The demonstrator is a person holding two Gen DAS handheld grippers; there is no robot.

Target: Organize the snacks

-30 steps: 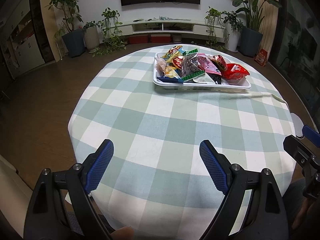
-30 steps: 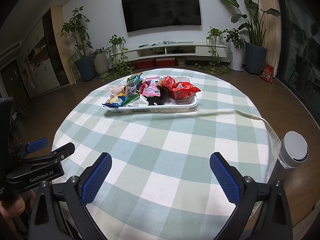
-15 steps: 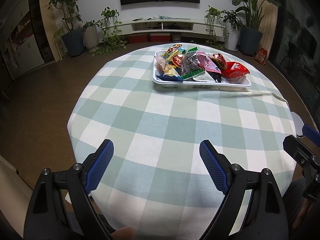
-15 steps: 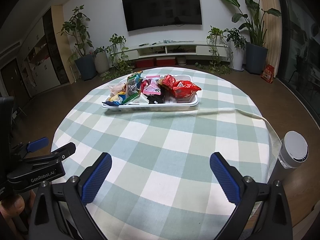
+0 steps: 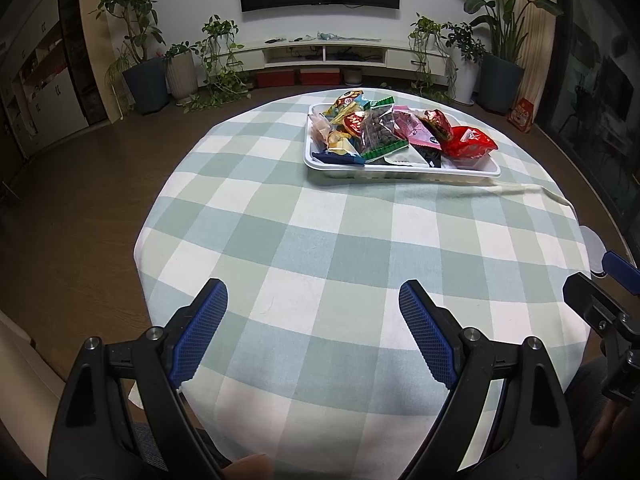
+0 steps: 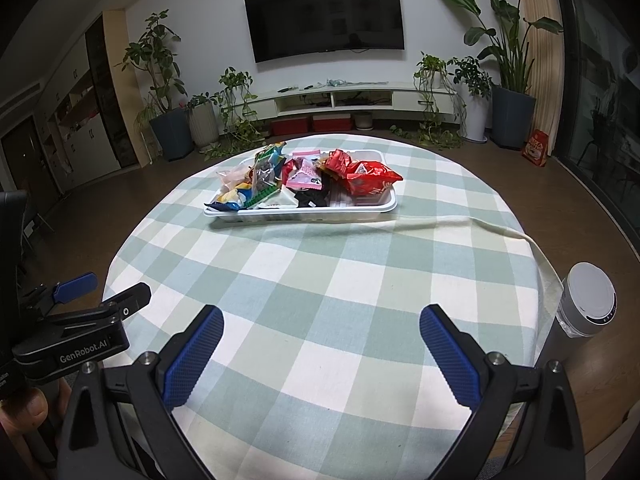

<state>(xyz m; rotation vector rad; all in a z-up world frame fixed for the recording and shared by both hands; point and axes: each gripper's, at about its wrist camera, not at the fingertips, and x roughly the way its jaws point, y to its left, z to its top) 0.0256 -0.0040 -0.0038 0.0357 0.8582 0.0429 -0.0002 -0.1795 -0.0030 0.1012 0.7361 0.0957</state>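
Observation:
A white tray [image 5: 332, 170] [image 6: 224, 213] sits at the far side of the round checked table [image 5: 320, 248] [image 6: 320, 280], piled with several snack packets. A red bag [image 5: 470, 145] [image 6: 370, 179] lies at its right end, a pink packet [image 5: 412, 130] [image 6: 306, 174] in the middle, a clear green-edged bag of dark snacks [image 5: 378, 132] [image 6: 264, 178] to the left. My left gripper [image 5: 314, 300] hovers open over the near table edge, nothing between its blue pads. My right gripper [image 6: 322, 320] is open too, empty, well short of the tray.
A grey cylinder with a white lid [image 6: 588, 300] stands just off the table's right edge. A fold in the cloth [image 6: 460, 226] runs right of the tray. Potted plants [image 6: 168, 120], a TV [image 6: 324, 16] and a low shelf line the far wall.

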